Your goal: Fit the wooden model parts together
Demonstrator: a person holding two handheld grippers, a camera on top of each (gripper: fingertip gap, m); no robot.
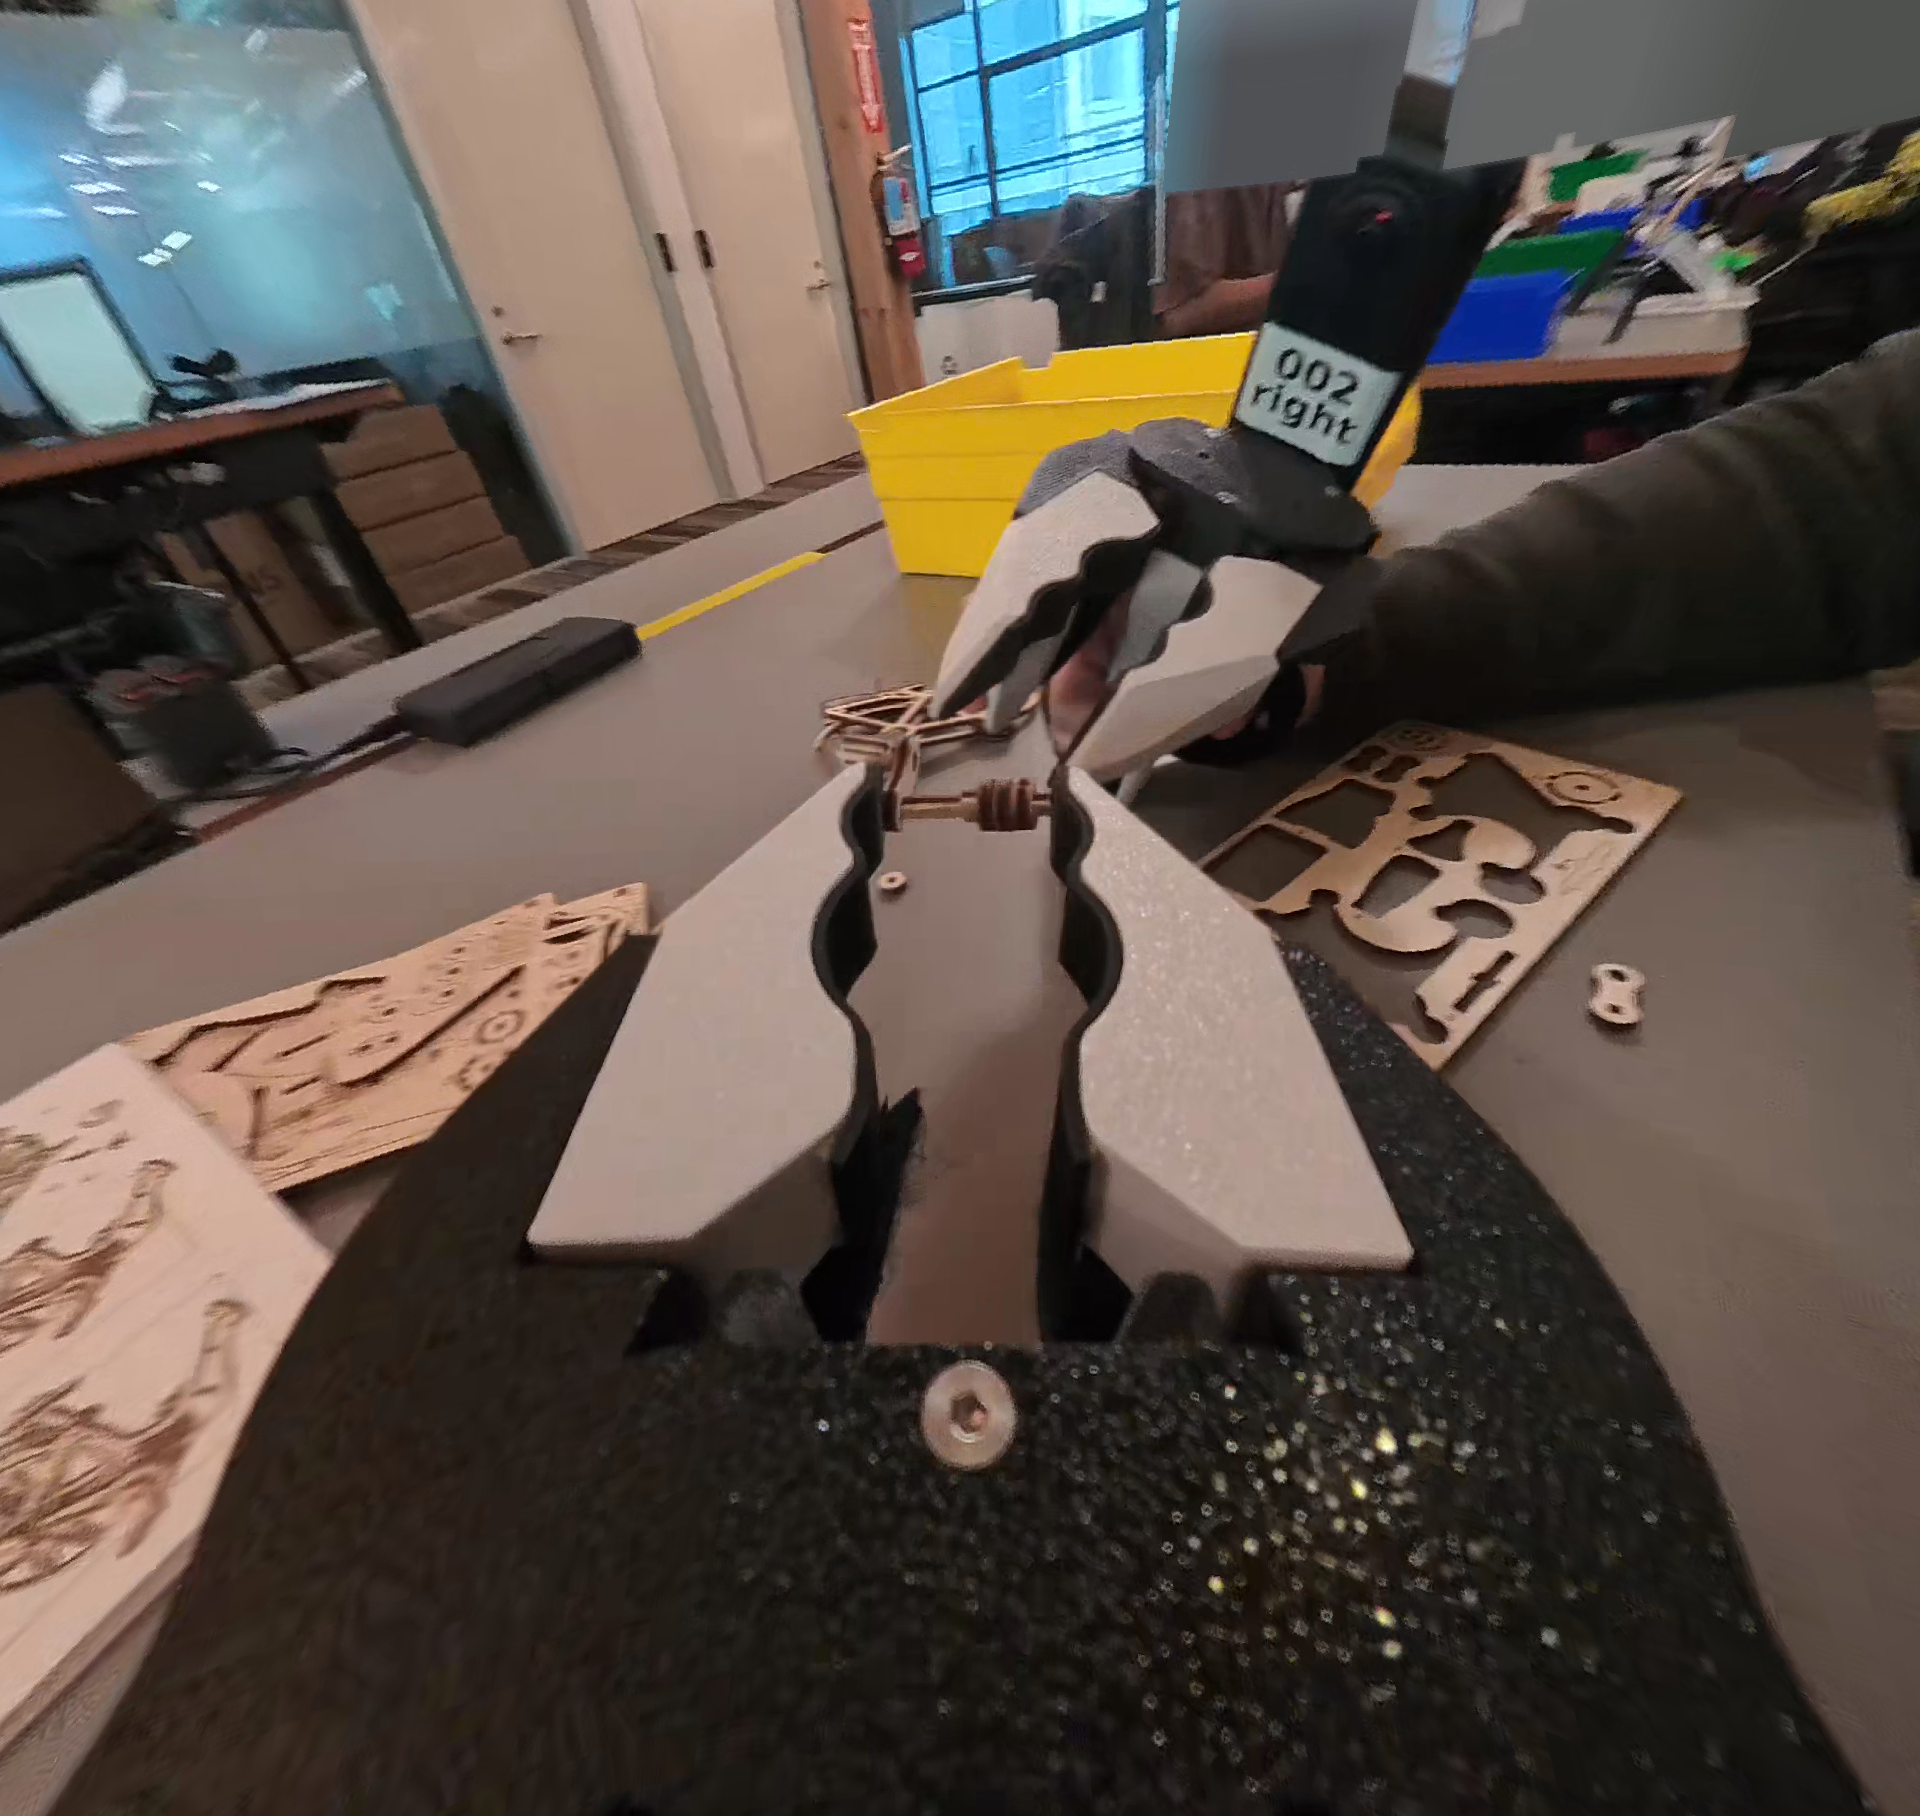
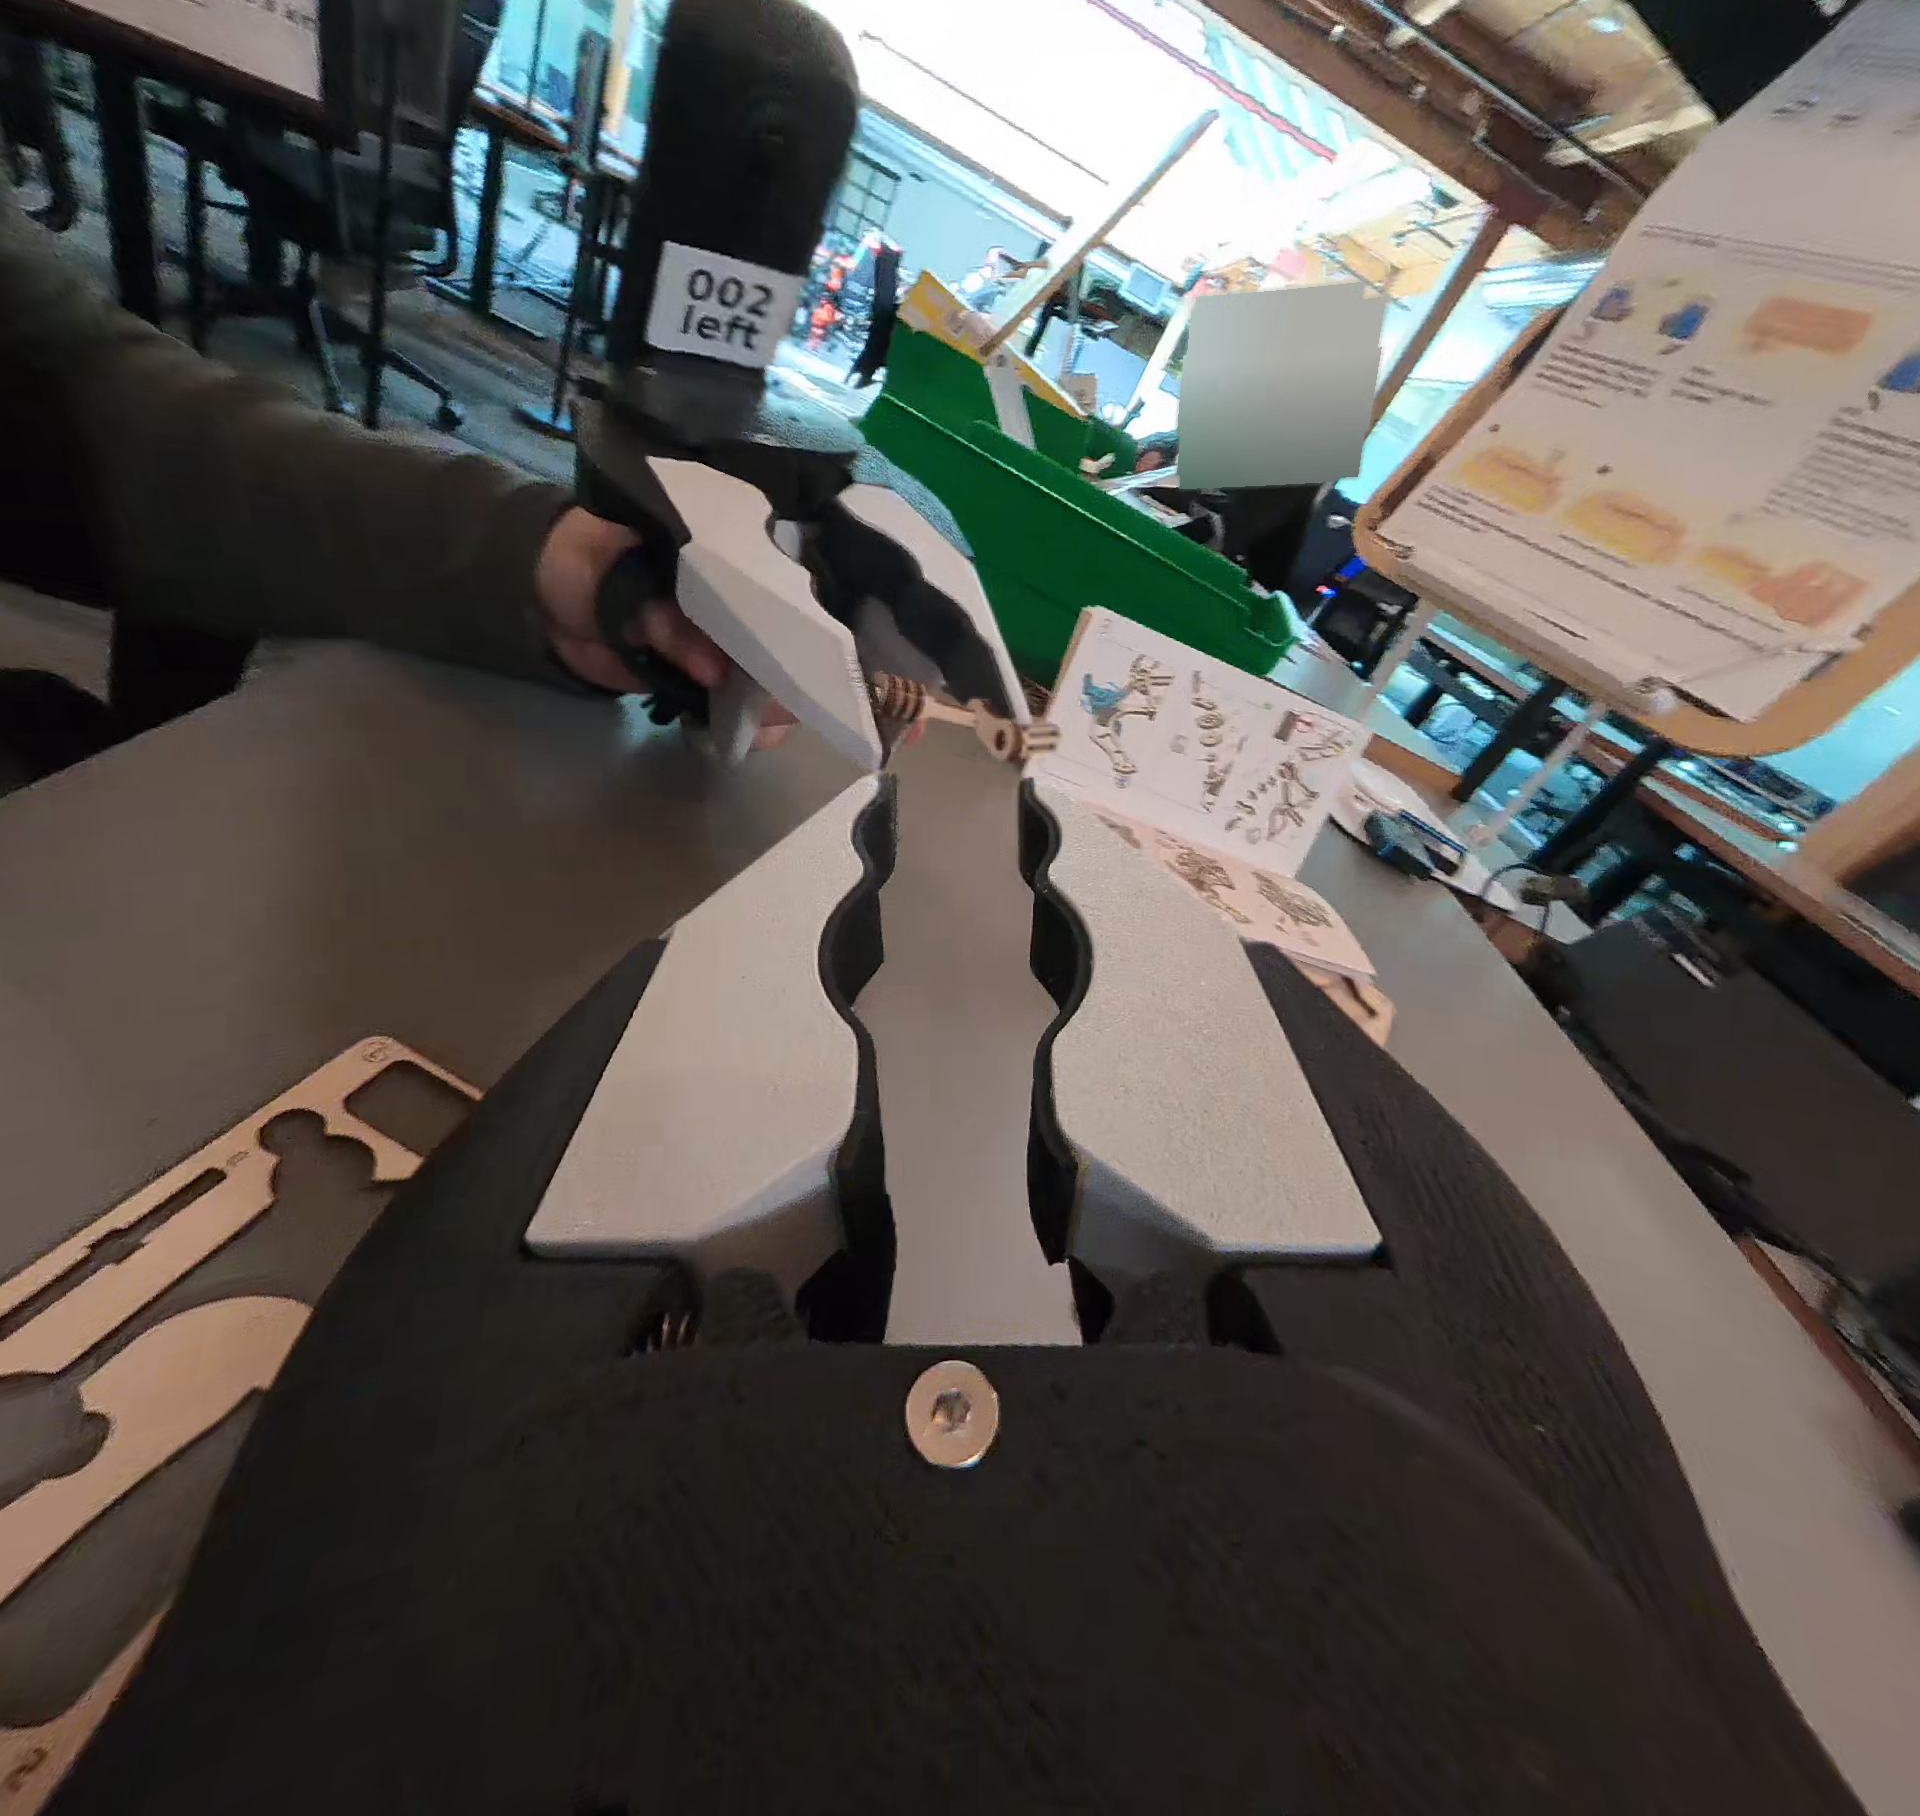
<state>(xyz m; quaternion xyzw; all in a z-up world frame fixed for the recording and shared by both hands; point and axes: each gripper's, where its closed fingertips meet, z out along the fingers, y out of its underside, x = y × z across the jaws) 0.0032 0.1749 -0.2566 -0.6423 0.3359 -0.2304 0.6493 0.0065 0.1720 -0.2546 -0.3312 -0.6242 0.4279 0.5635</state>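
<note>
My left gripper (image 1: 968, 792) is shut on a small wooden axle (image 1: 961, 810) with ribbed discs, held across its fingertips just above the grey table (image 1: 582, 831). In the right wrist view the same axle (image 2: 961, 714) spans the left gripper (image 2: 951, 732). My right gripper (image 2: 956, 784) is open and empty, its tips almost touching the left gripper's tips from the opposite side. In the left wrist view the right gripper (image 1: 1013, 727) hovers over a flat wooden lattice part (image 1: 878, 717) lying behind the axle.
A cut-out wooden sheet (image 1: 1455, 862) lies right, with a loose figure-eight piece (image 1: 1616, 994) and a small washer (image 1: 891, 881). More wooden sheets (image 1: 395, 1028) and an instruction booklet (image 2: 1205, 727) lie left. A yellow bin (image 1: 997, 457) and a black box (image 1: 520, 665) stand behind. Both grippers' tips are close together, under 4 cm apart.
</note>
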